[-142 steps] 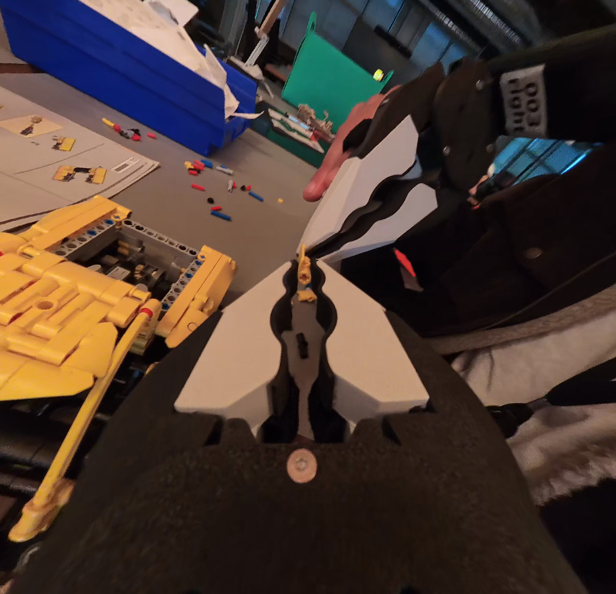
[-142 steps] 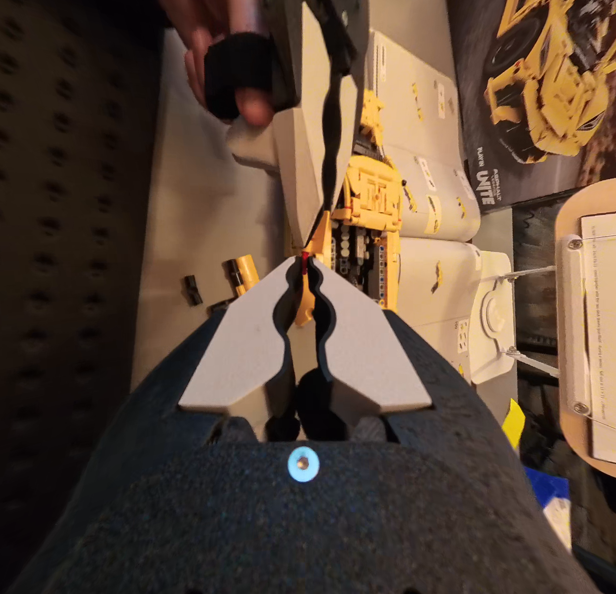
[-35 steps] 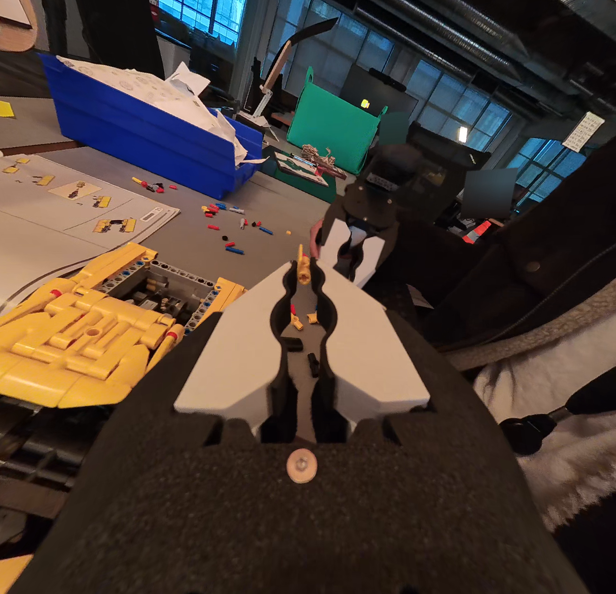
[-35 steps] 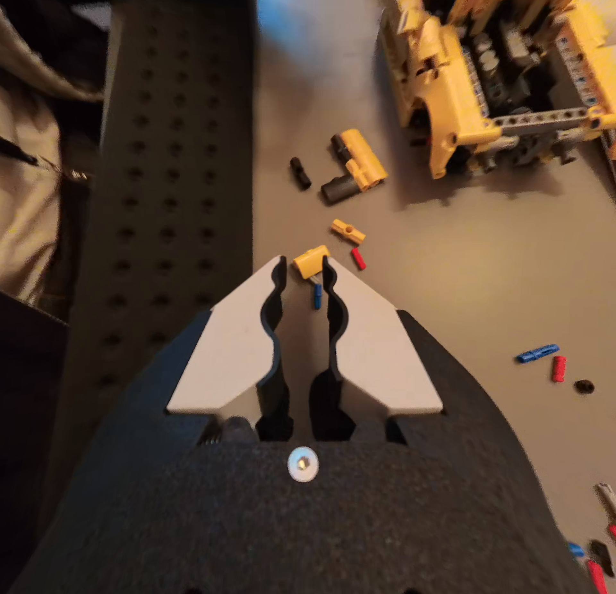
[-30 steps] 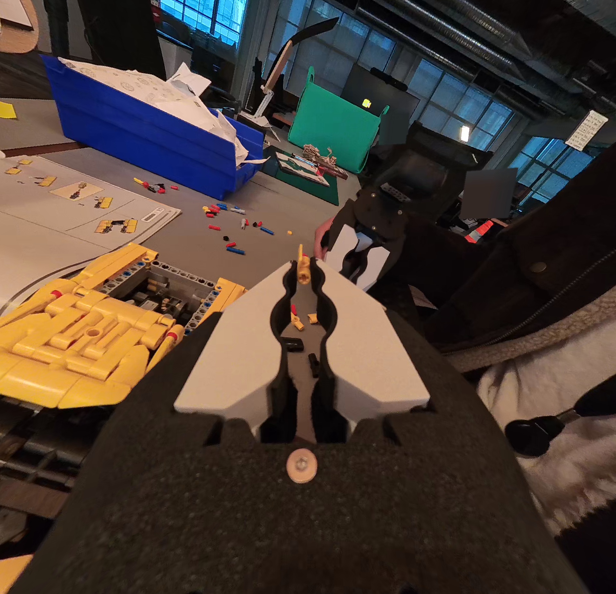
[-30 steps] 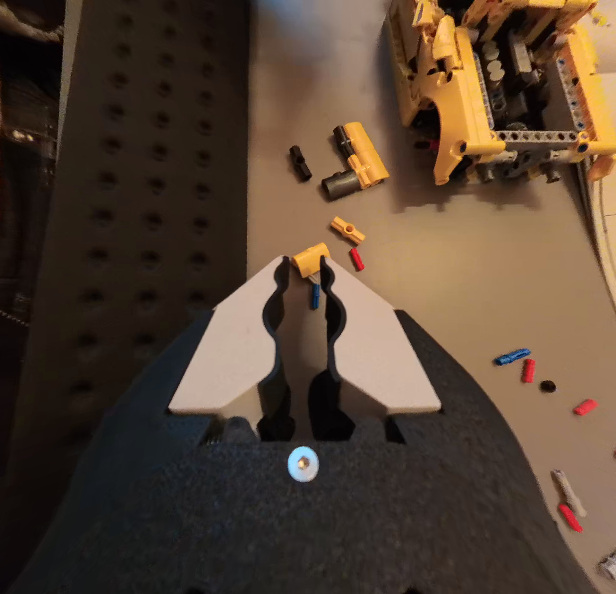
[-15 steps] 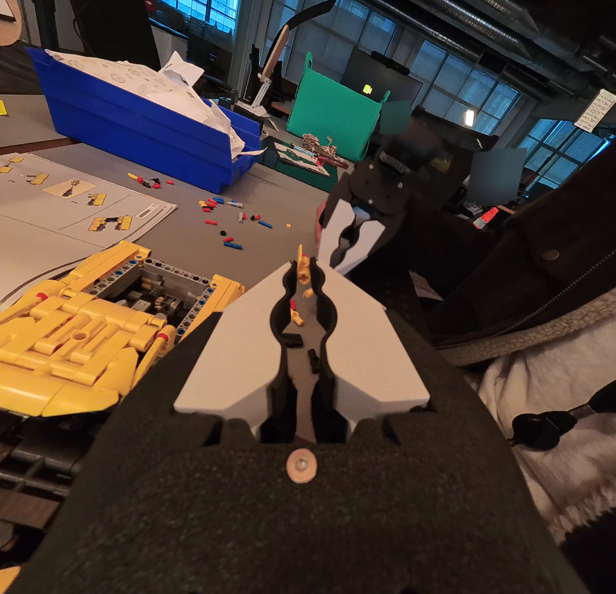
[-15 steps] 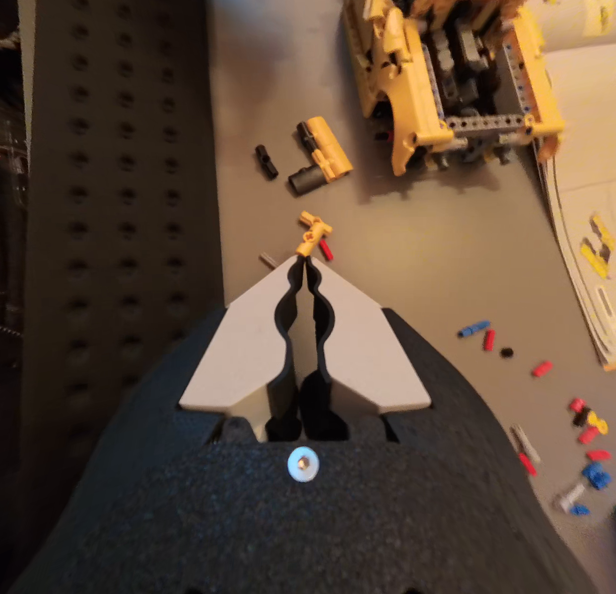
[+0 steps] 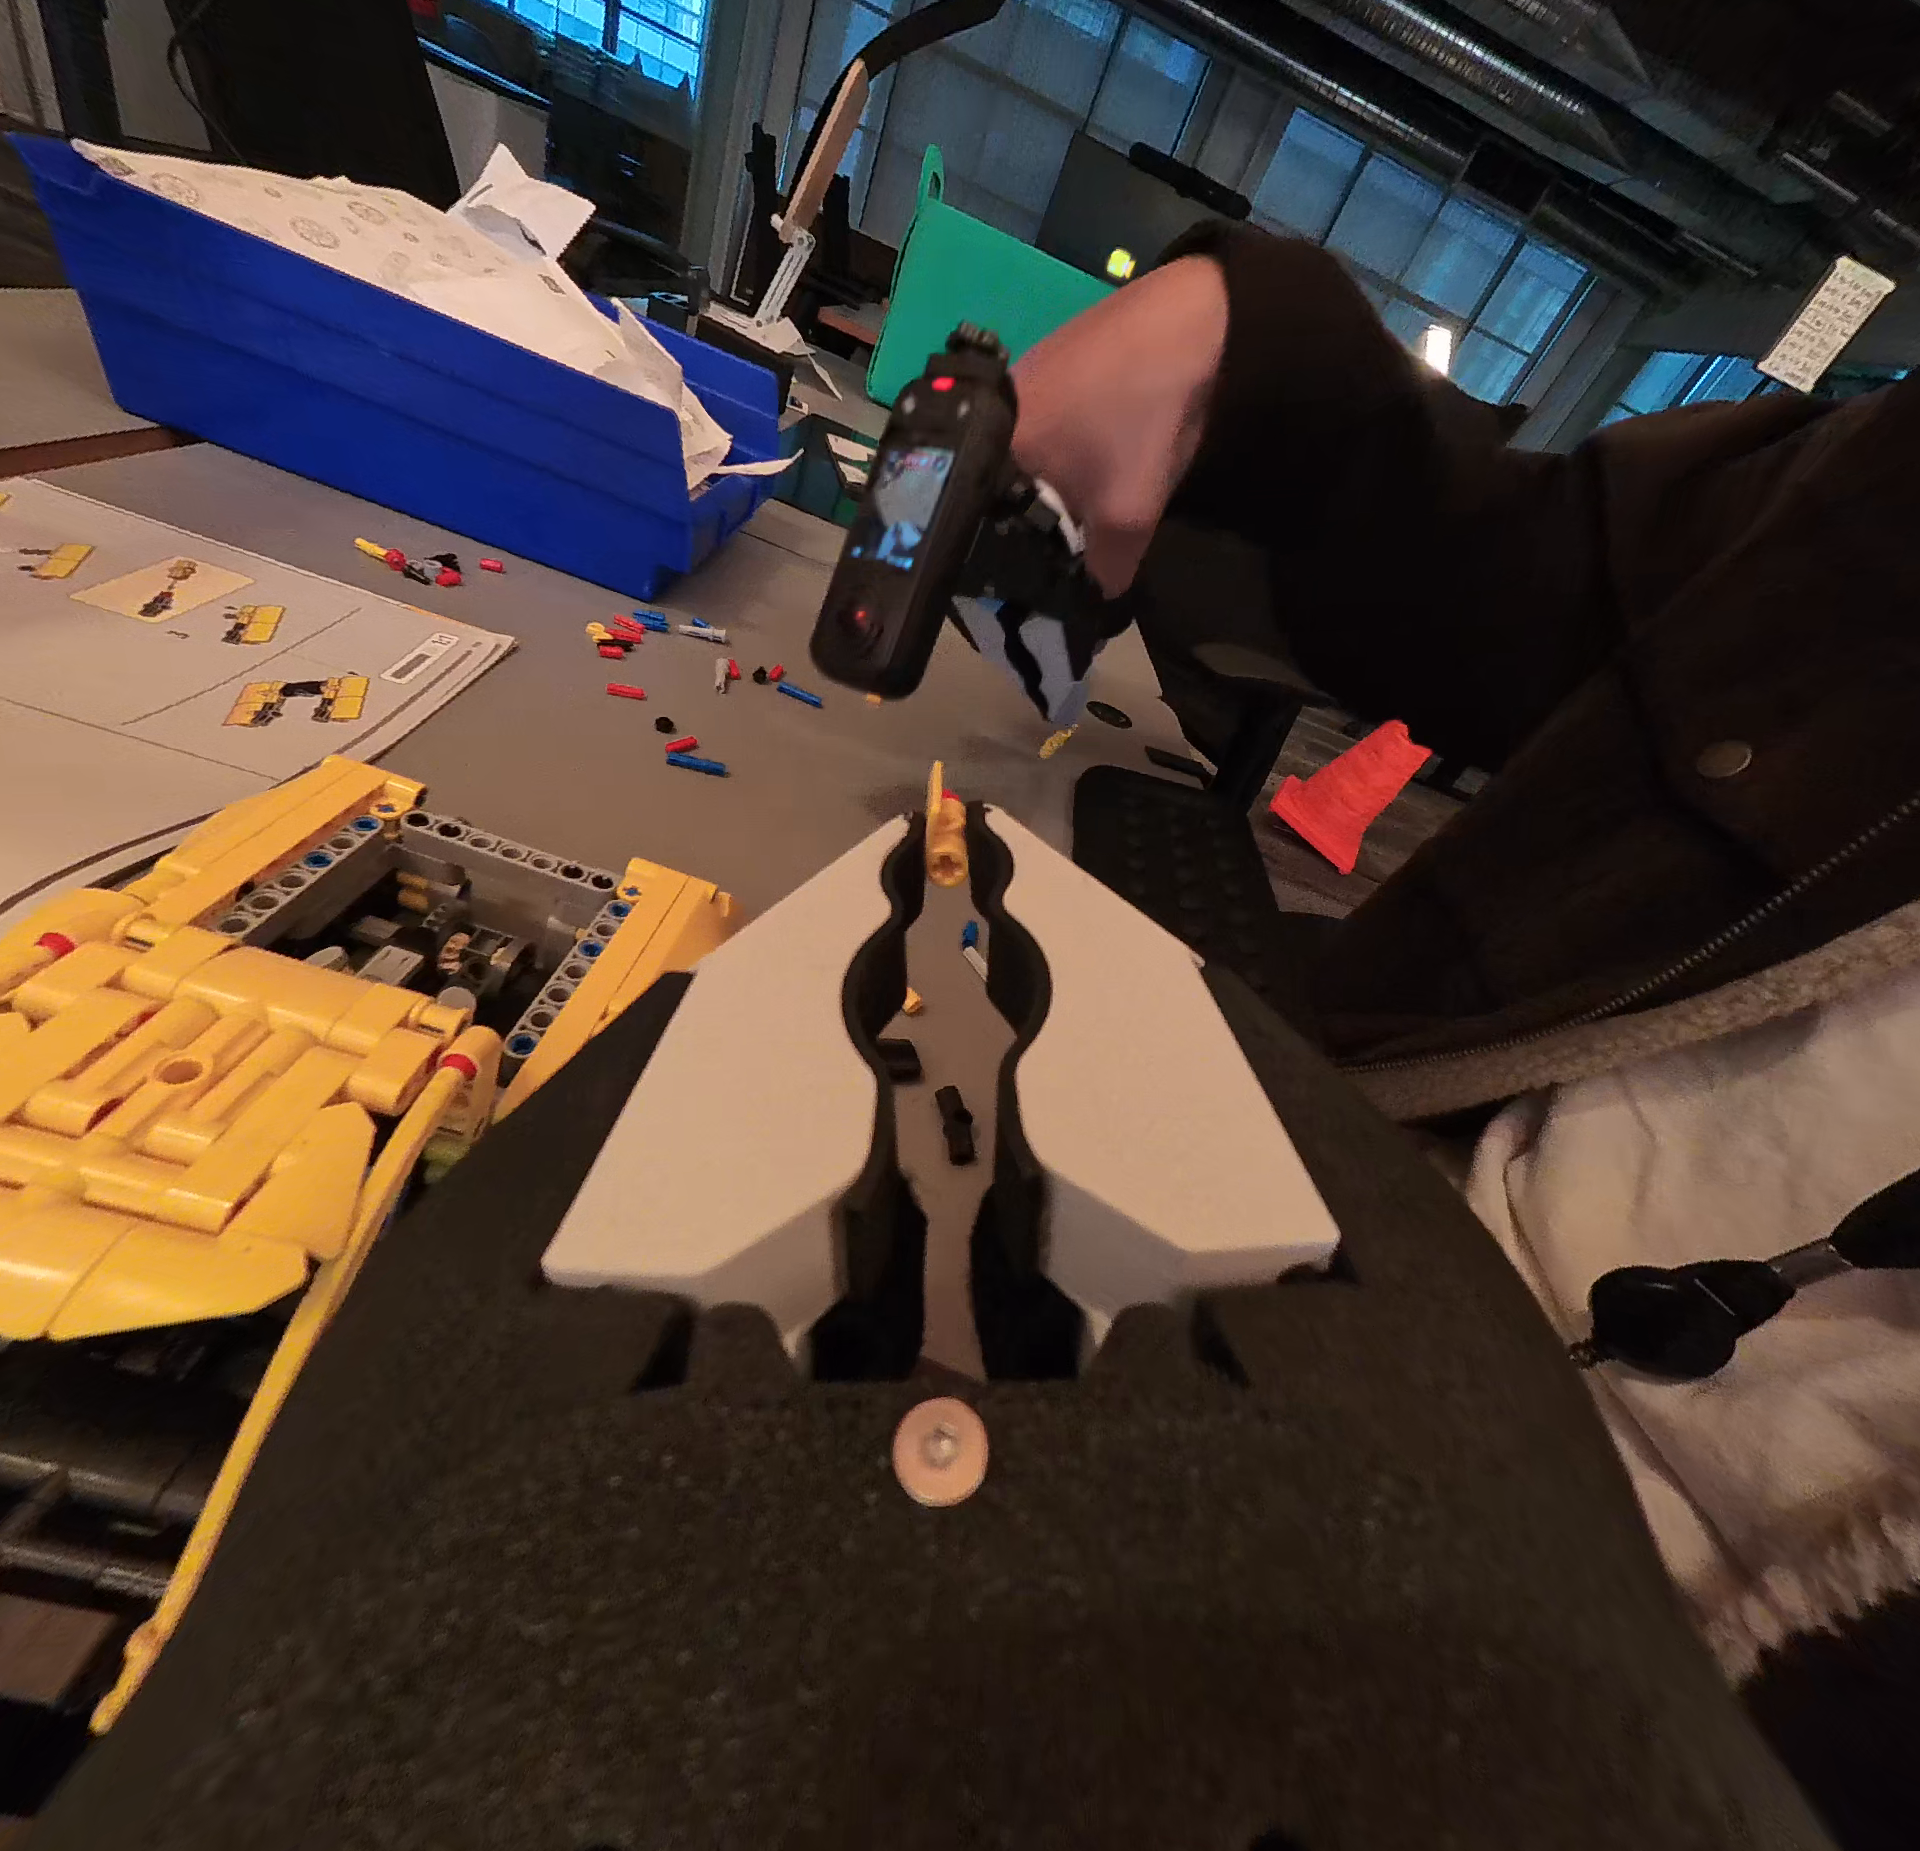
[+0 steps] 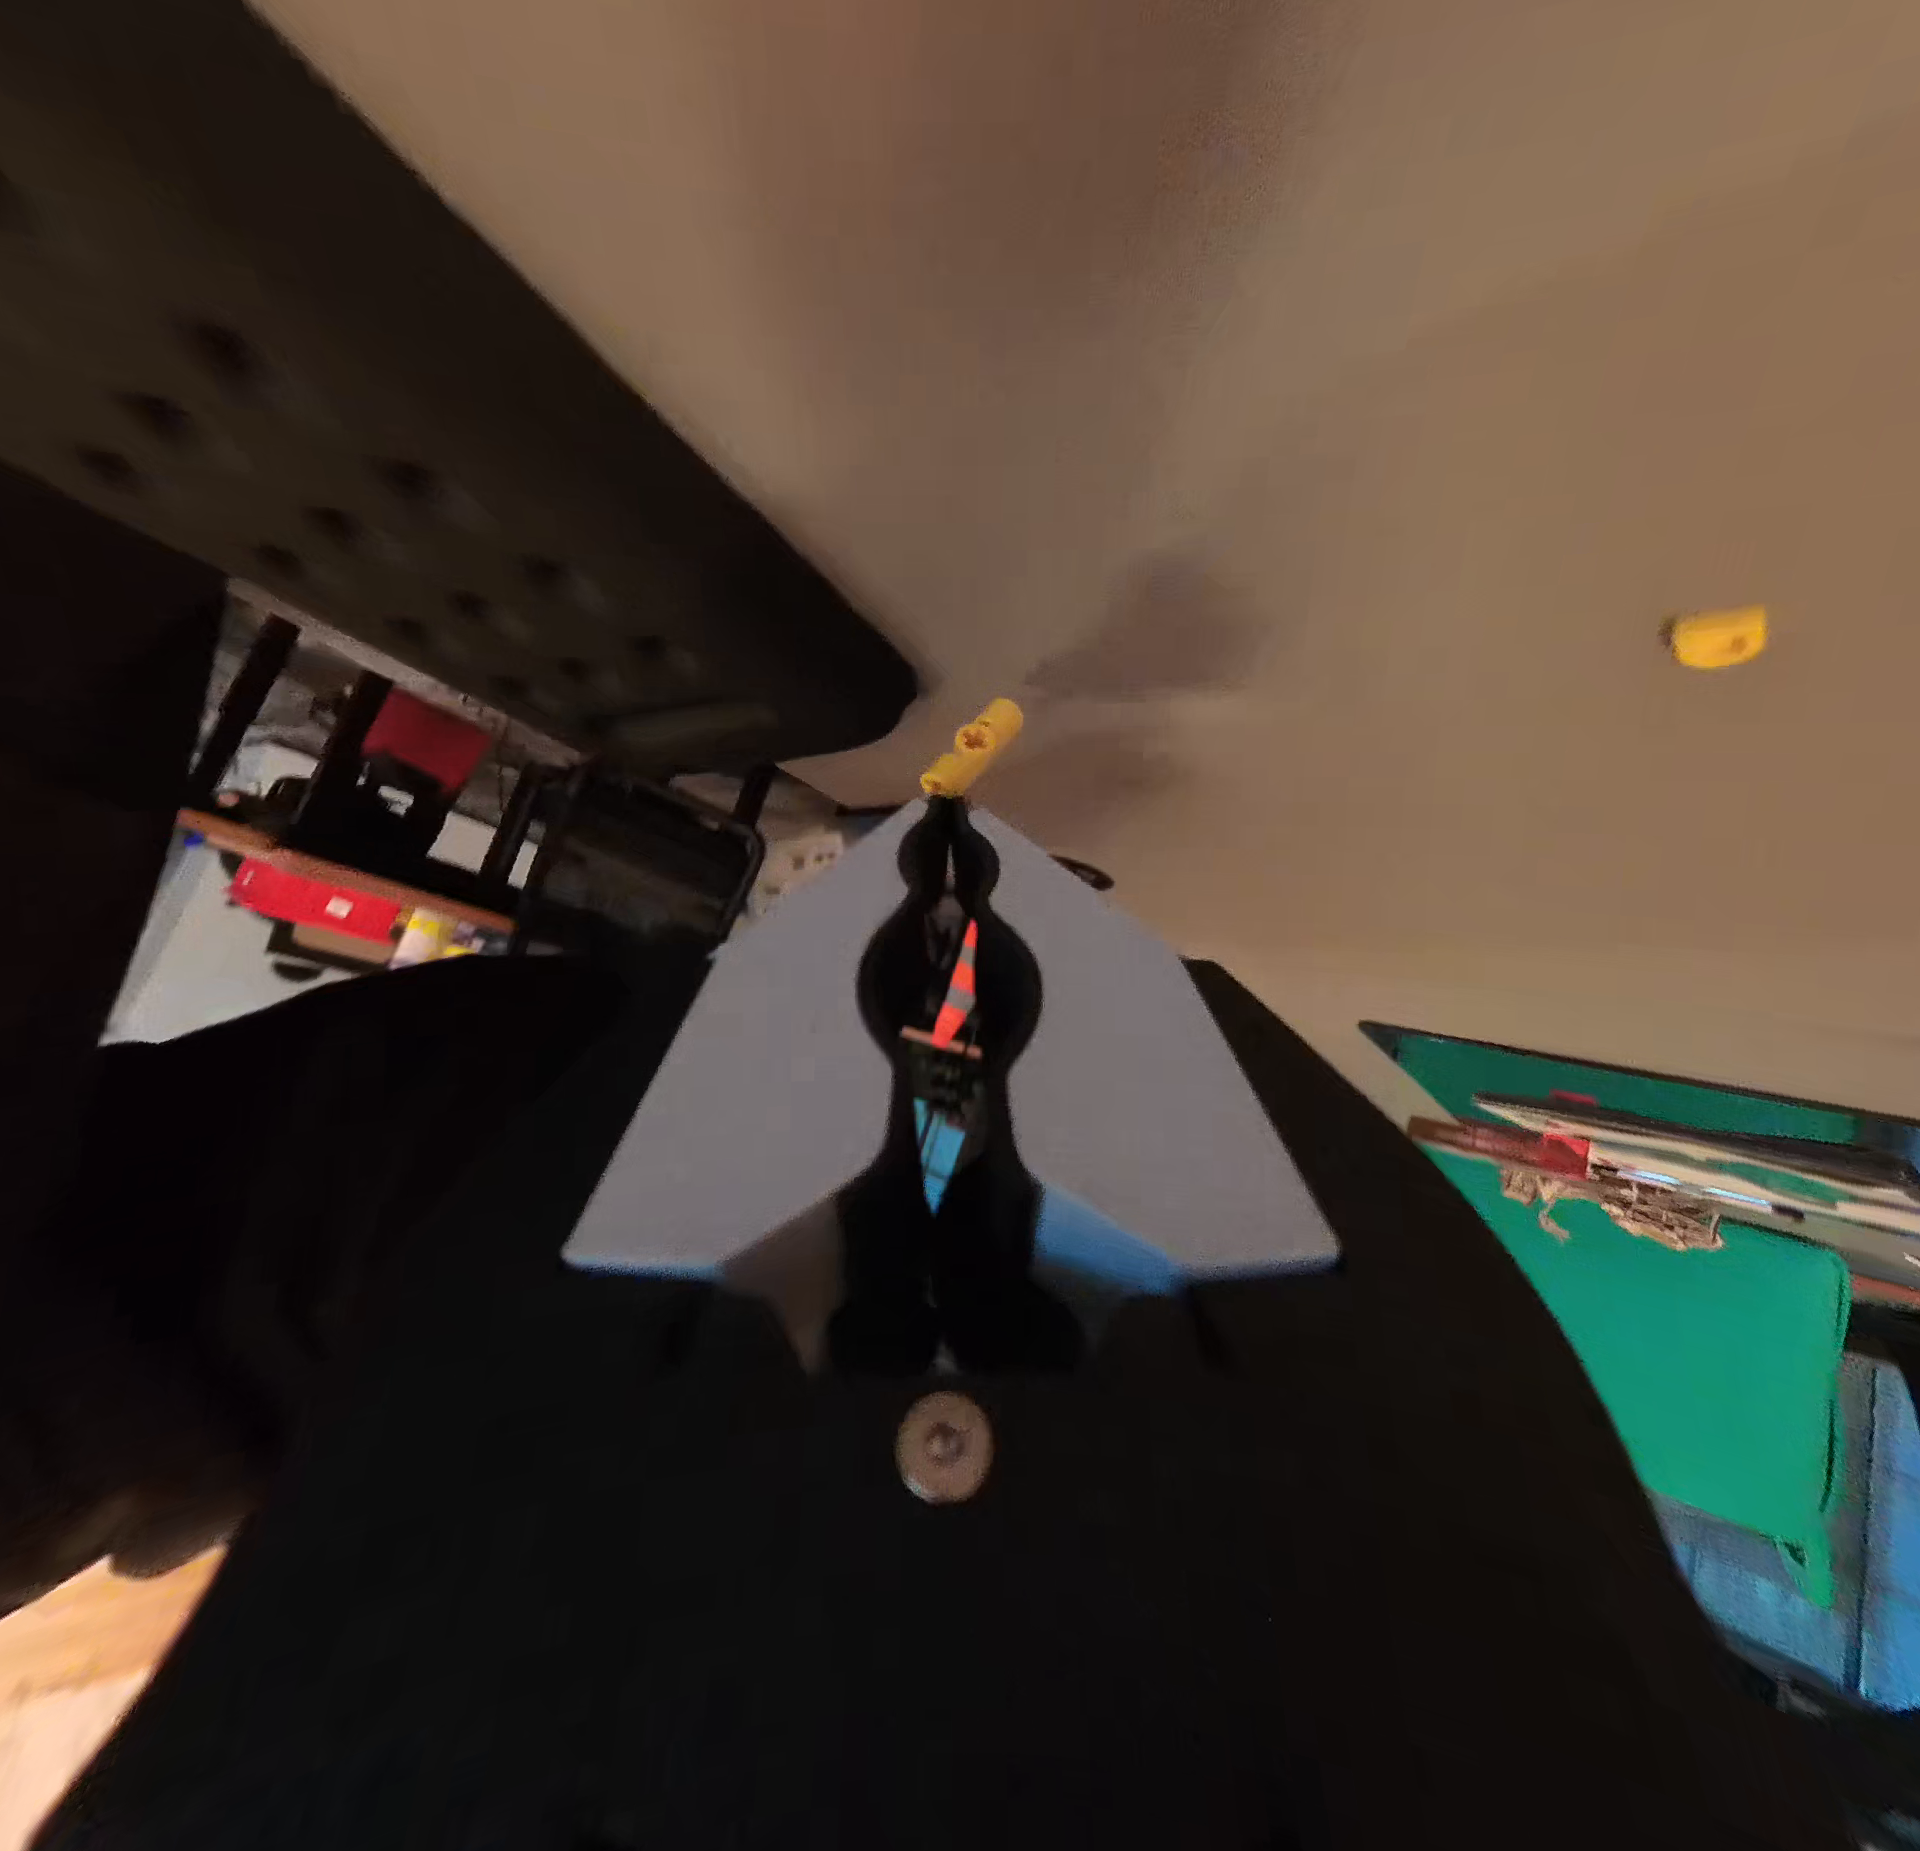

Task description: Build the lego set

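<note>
The grey table carries a yellow model at near left, with open instructions behind it. A blue bin sits far left; small loose pieces lie scattered mid-table.

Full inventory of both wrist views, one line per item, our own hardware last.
Lego car model: 1, yellow, part-built, table left.
Instruction sheets: open, white, behind the model.
Blue bin: 1, holds crumpled paper, table rear.
Loose pins: many, red, blue, black, scattered mid-table.
Black pieces: 2, on the table between the left fingers.
Green panel: 1, background.
Orange cone: 1, floor right.
Yellow connector: 1, in left gripper tips.
Yellow pin piece: 1, in right gripper tips.
Yellow piece: 1, loose on the table.
Person's hand: holds the right gripper.
</note>
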`<state>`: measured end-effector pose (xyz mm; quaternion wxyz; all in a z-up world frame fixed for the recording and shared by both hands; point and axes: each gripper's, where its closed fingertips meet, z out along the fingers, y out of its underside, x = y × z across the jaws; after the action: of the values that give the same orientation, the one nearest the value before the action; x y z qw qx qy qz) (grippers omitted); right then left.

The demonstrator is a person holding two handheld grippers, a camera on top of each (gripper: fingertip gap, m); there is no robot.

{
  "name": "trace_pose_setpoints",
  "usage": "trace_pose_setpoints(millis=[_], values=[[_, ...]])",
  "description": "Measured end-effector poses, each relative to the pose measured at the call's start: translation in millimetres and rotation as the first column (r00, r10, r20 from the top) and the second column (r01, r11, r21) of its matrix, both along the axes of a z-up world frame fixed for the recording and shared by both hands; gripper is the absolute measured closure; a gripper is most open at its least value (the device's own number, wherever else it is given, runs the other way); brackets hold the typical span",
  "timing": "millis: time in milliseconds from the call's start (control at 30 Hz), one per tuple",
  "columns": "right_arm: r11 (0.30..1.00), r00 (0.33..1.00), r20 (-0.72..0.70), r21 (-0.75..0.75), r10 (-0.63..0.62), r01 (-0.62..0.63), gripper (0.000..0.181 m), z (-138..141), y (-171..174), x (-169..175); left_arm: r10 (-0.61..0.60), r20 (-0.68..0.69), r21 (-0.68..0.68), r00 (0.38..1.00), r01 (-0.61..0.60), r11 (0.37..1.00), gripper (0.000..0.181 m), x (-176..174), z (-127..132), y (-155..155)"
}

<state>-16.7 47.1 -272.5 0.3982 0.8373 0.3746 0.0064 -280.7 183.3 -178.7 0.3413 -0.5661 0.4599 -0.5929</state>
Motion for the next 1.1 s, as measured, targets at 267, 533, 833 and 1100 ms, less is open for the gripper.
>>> trace_pose_setpoints(millis=[267, 533, 833, 1100], values=[[0.996, 0.996, -0.071, 0.084, 0.05, -0.044, 0.175, -16, 28, -15, -0.007, 0.004, 0.0, 1.0, 0.007, 1.0, 0.174, 0, 1, -2], [0.865, 0.884, -0.418, 0.501, 0.211, 0.031, 0.172, 5, 59, -25, 0.001, 0.015, -0.011, 1.0, -0.001, 1.0, 0.175, -2, 3, 1], [0.624, 0.571, -0.765, 0.609, 0.299, 0.49, 0.158, -20, 40, 7, -0.022, 0.011, -0.009, 1.0, 0.022, 1.0, 0.174, 1, 2, -6], [0.648, 0.538, -0.764, 0.617, 0.356, 0.447, 0.161, -27, 30, -3, 0.0, 0.008, -0.015, 1.0, 0.0, 1.0, 0.175, 0, 0, 0]])
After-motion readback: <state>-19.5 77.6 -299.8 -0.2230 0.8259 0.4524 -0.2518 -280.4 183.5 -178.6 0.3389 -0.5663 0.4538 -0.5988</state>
